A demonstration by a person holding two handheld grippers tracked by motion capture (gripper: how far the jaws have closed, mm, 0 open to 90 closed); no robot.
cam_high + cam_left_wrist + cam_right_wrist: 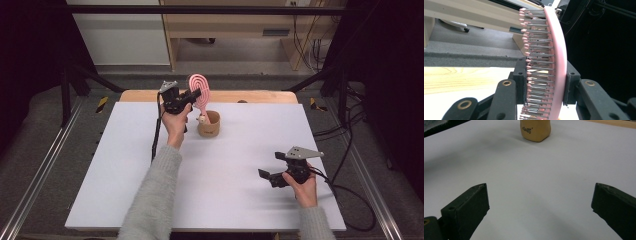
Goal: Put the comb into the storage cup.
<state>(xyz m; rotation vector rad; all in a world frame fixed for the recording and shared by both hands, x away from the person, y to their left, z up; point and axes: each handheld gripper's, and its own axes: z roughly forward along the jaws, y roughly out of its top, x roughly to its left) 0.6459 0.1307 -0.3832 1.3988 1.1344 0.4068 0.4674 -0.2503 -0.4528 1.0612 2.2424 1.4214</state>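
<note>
High view: you sit at a white table (150, 190), with your forearms coming in from the bottom edge.
Container: a small tan cup (209, 124) stands upright on the far middle of the table, open at the top.
Contents: the lower end of a pink hairbrush (201, 93) sits inside the cup; a small pale piece shows at the rim, too small to tell what it is.
Cup from the right gripper view: the tan cup (535, 130) stands at the top centre, with small dark print on its side, too blurred to read.
Hairbrush position: it stands almost upright, with its oval head above the cup, toward the table's far edge.
Hairbrush look: a pink oval head with looping ridges on its face; in the left gripper view the hairbrush (557, 55) shows edge-on as a curved pink back with rows of thin metal pins tipped in pink.
Left gripper (186, 99): your left hand holds it up beside the cup, its jaws closed on the brush head, one on the pins and one on the pink back.
Right gripper (270, 176): it sits low over the near right of the table, well apart from the cup, its jaws spread wide with nothing between them.
</note>
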